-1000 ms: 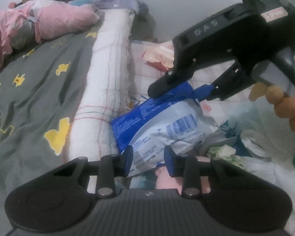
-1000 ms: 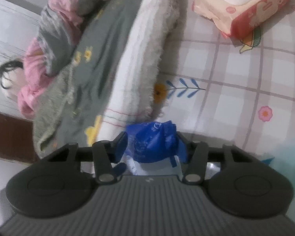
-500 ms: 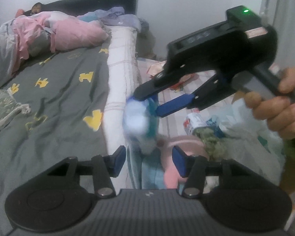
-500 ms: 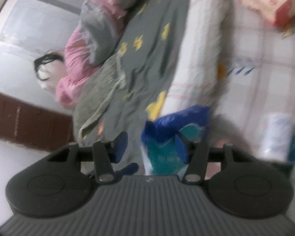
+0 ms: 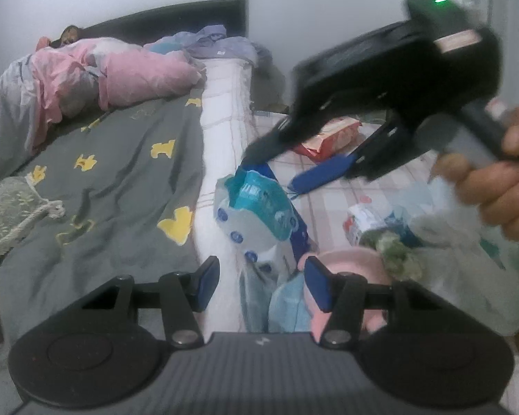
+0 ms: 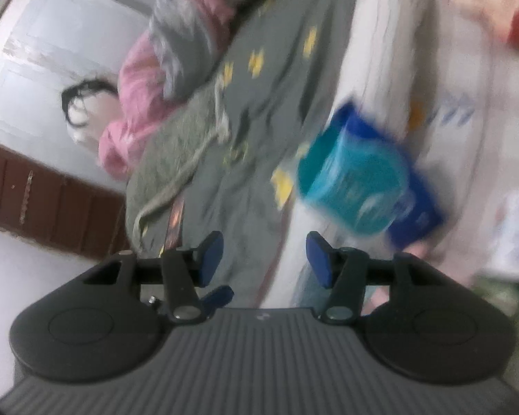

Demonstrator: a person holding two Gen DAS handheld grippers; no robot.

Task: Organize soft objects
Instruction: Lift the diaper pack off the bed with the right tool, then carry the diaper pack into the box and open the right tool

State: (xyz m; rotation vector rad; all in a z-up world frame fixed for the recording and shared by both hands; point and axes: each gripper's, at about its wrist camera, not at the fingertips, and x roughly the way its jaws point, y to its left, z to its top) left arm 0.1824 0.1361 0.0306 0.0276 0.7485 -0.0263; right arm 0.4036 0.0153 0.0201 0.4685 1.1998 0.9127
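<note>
Left wrist view: left claw (image 5: 261,285) has just been opening, pads apart, gripping nothing. A crinkly plastic pack (image 5: 259,214), teal and blue, stands on the bed beside the white quilt roll (image 5: 225,131). Right claw (image 5: 273,169) above it, jaws parted, blurred. Grey blanket (image 5: 121,180) w/ yellow shapes lies rumpled.

Right wrist view: right claw (image 6: 264,259) has just been opening, empty; pack (image 6: 360,186) blurred, clear of the pads.

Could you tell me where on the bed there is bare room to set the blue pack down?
The widest free patch is the grey duck-print blanket, between the pink bedding and the white rolled quilt. Some checked sheet shows between the red wipes pack and the blue pack. Near the plastic bags it is crowded.
</note>
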